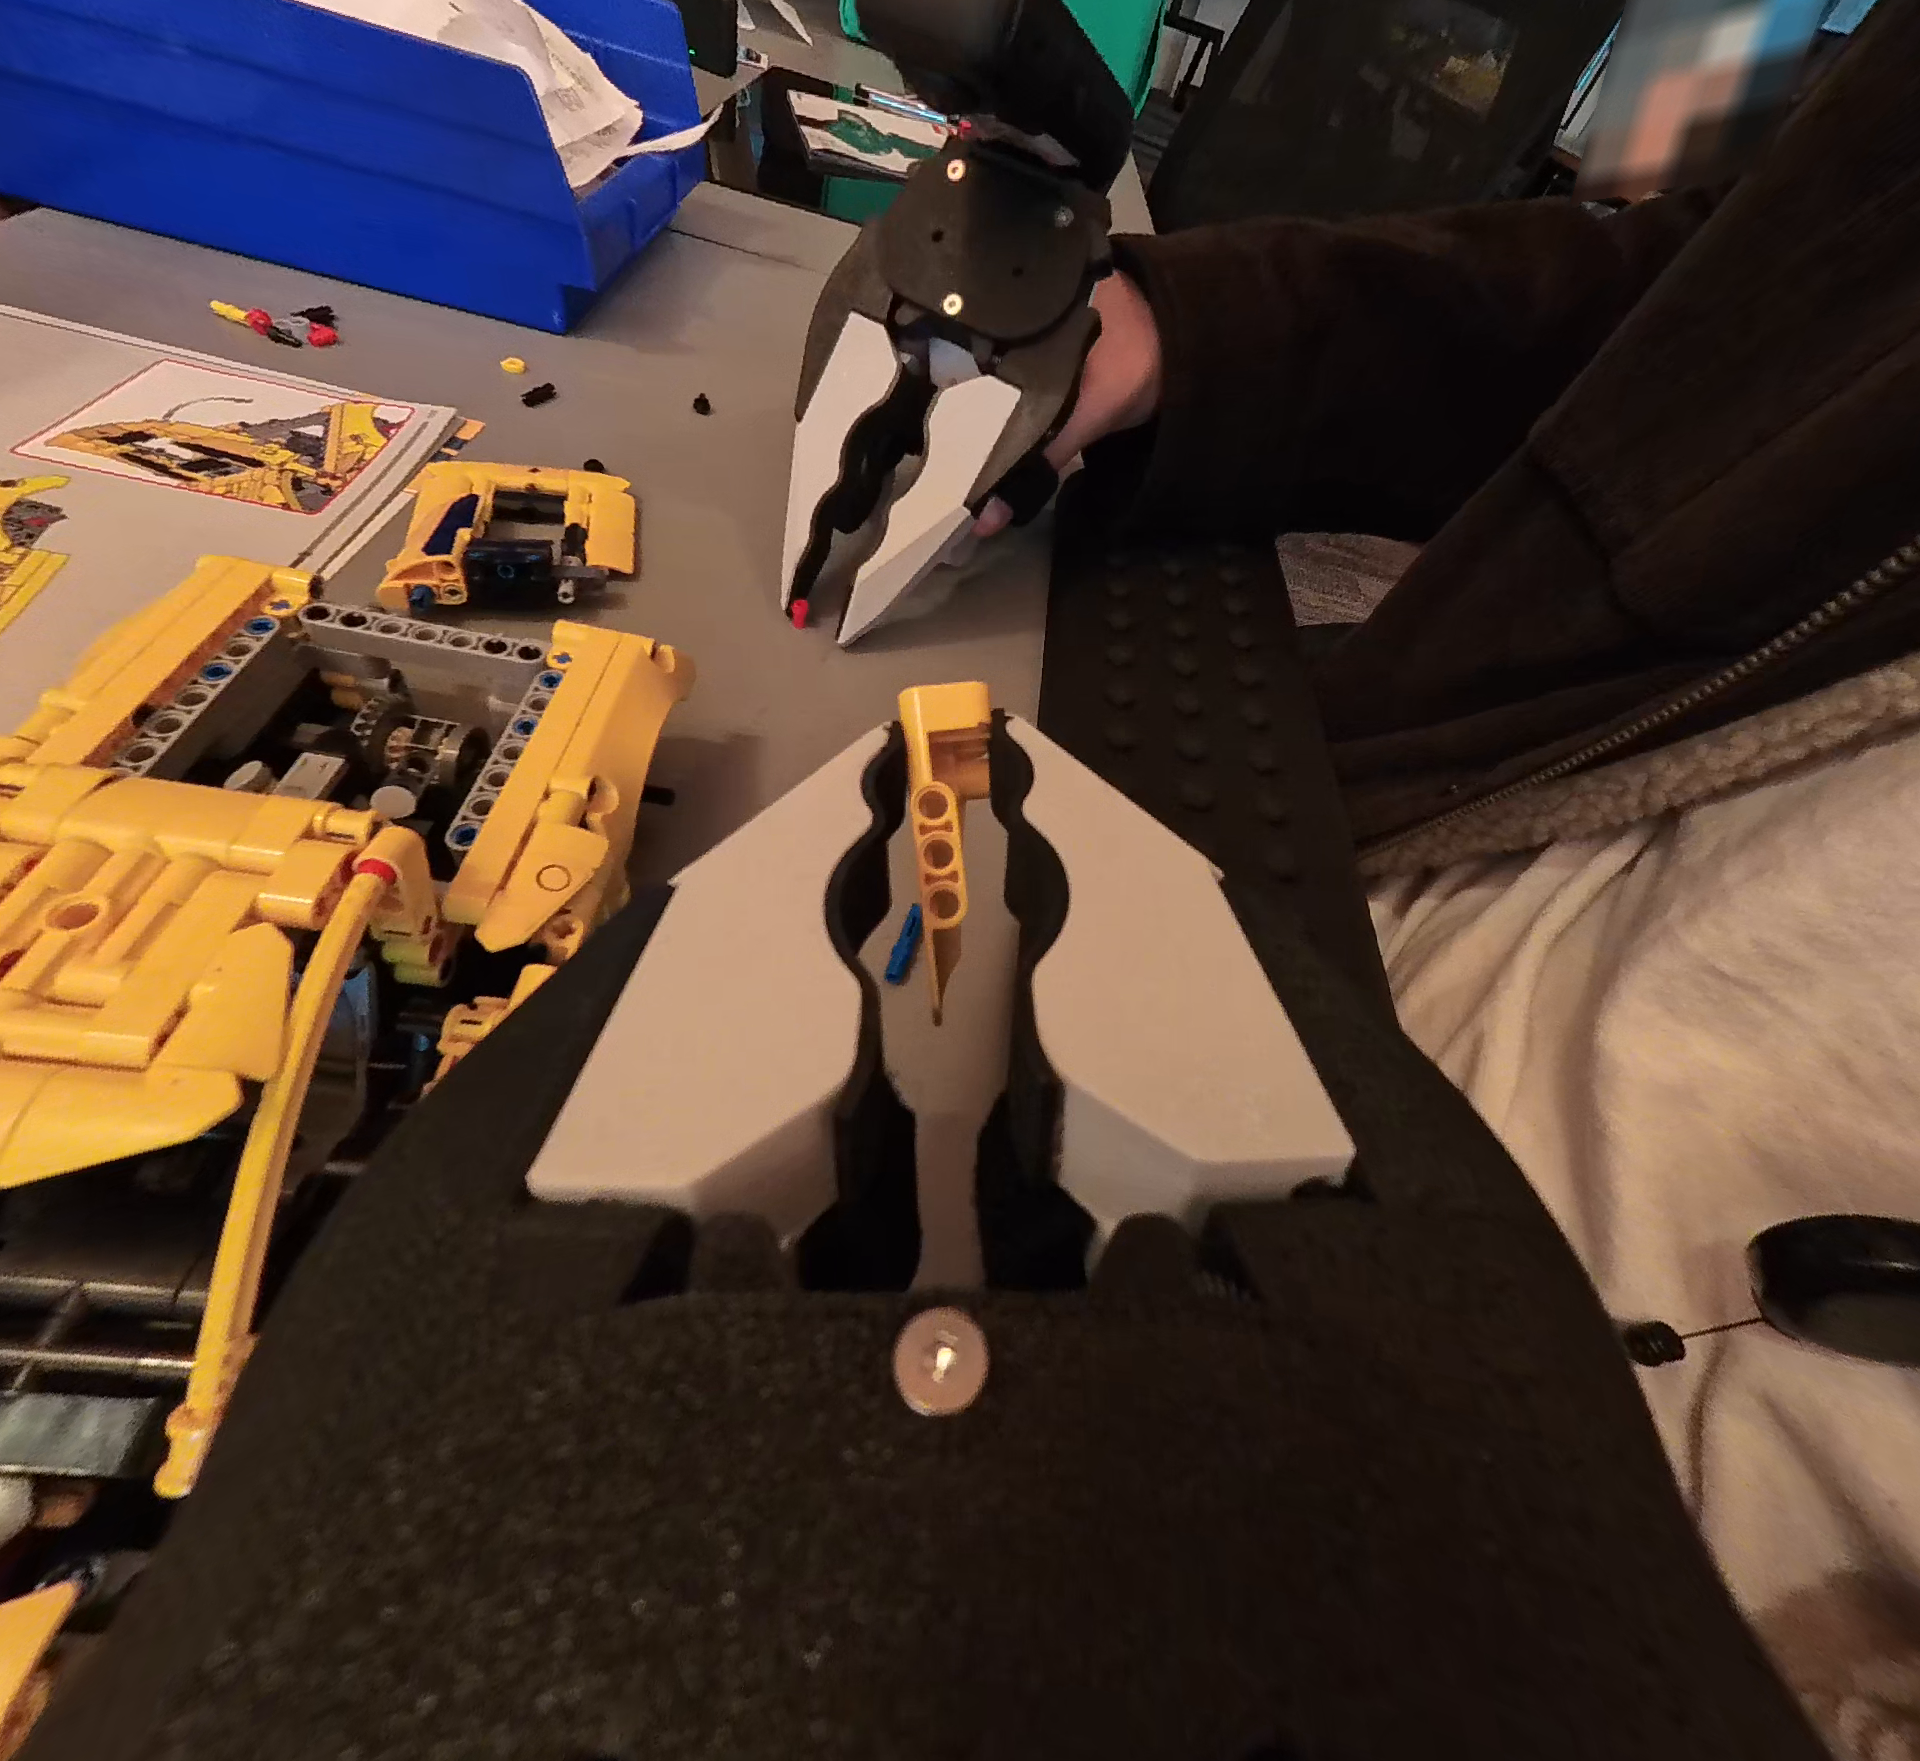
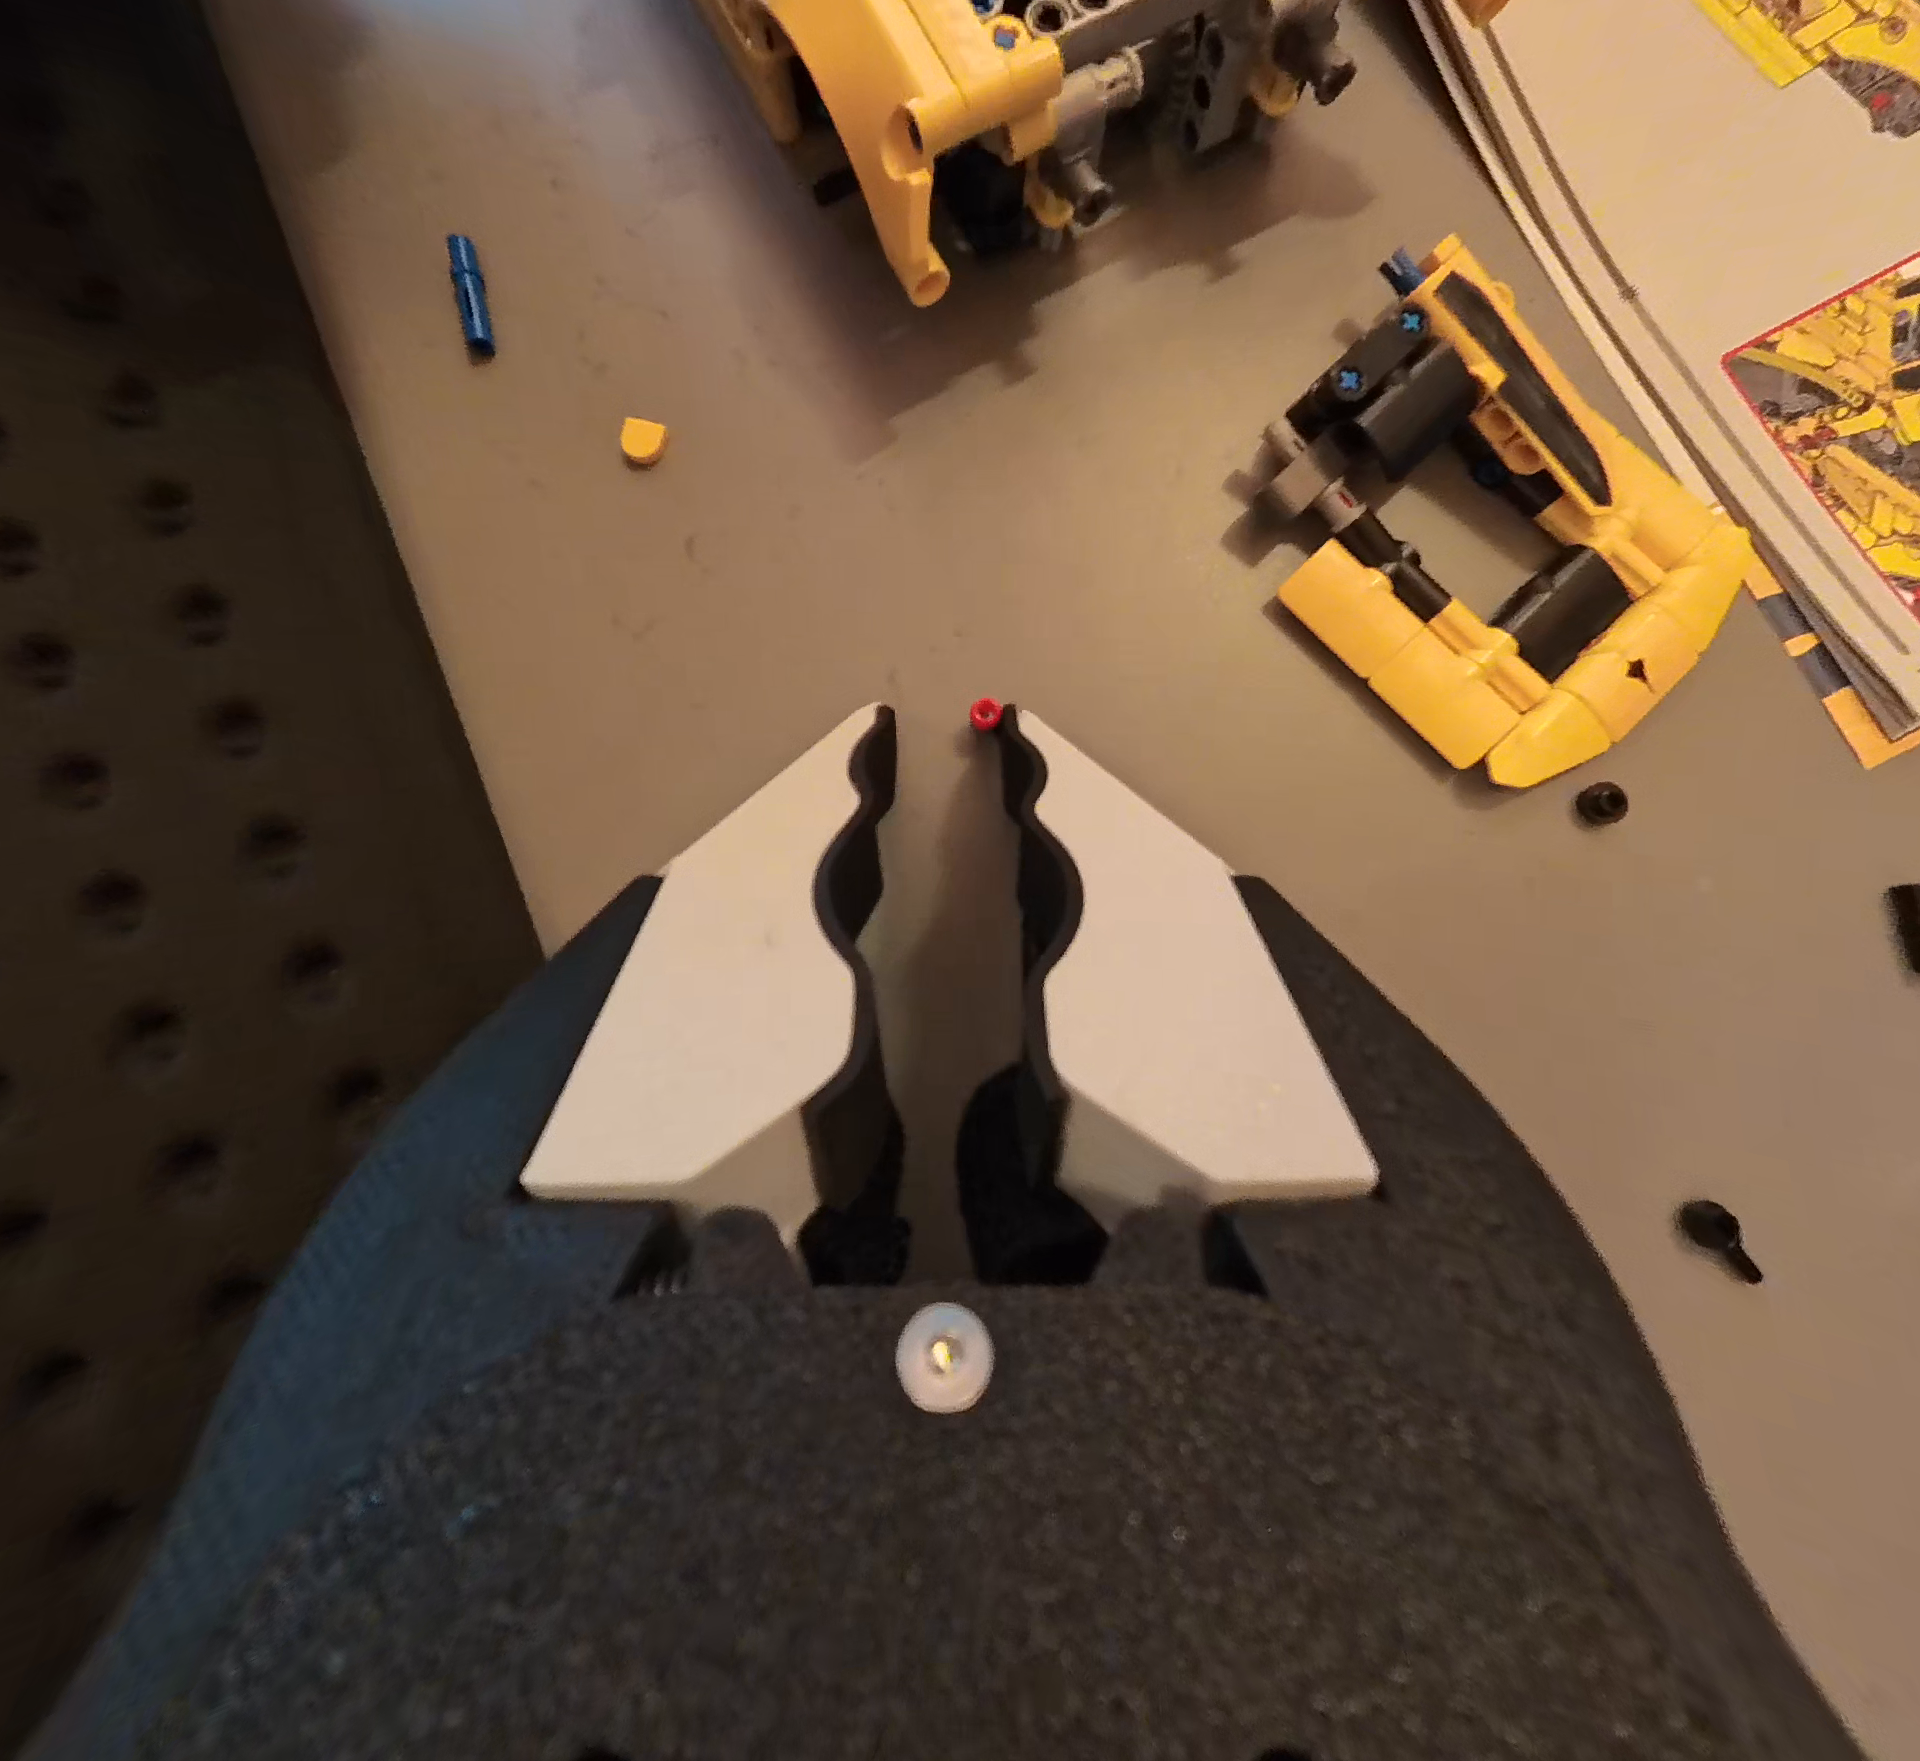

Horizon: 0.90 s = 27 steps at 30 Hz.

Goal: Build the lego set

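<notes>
My left gripper (image 1: 945,724) is shut on a yellow beam with holes (image 1: 940,838) and holds it above the grey table (image 1: 727,340). A blue pin (image 1: 902,944) lies on the table below it and also shows in the right wrist view (image 2: 470,293). My right gripper (image 2: 948,716) is open with its tips down at the table. A tiny red piece (image 2: 984,712) sits against the inner edge of its right fingertip. The right gripper (image 1: 823,622) and the red piece (image 1: 798,612) also show in the left wrist view. The large yellow model (image 1: 312,828) stands to the left.
A small yellow-and-black sub-assembly (image 2: 1507,568) lies beside the instruction booklet (image 2: 1766,153). A yellow tile (image 2: 644,442) and black pins (image 2: 1600,802) are scattered about. A blue bin (image 1: 312,122) stands at the back. A black studded strip (image 1: 1195,672) runs along the table edge by the person's sleeve. The tips of one gripper are about 15 cm away from the tips of the other. My right gripper's tips are some 8 cm from the yellow tile (image 2: 644,442).
</notes>
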Available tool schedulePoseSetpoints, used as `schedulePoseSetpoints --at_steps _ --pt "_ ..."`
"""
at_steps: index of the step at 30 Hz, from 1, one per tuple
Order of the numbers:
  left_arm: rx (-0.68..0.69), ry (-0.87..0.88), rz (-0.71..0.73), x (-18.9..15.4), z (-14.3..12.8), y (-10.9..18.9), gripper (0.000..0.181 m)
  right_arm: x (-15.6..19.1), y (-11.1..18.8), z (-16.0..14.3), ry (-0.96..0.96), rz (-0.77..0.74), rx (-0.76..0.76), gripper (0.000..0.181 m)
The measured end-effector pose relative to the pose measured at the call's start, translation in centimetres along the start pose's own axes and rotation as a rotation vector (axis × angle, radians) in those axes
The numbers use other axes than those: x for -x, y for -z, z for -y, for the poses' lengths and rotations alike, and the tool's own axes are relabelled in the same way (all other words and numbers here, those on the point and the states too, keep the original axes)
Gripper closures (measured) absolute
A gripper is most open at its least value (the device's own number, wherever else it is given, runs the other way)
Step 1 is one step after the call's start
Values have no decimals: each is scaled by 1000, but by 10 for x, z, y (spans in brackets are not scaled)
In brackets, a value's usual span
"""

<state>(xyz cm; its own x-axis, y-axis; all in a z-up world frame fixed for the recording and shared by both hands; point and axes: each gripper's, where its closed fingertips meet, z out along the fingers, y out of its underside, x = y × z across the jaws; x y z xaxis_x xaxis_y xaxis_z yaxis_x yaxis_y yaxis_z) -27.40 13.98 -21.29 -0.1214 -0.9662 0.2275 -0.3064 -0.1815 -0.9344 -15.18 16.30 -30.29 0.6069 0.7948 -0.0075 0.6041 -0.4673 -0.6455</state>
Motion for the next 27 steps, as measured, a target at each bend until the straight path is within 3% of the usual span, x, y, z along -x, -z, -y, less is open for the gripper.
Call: schedulePoseSetpoints --at_steps 27 --pt "18 -5 5 0 -3 -2 166 -14 0 -1 -8 -52 15 139"
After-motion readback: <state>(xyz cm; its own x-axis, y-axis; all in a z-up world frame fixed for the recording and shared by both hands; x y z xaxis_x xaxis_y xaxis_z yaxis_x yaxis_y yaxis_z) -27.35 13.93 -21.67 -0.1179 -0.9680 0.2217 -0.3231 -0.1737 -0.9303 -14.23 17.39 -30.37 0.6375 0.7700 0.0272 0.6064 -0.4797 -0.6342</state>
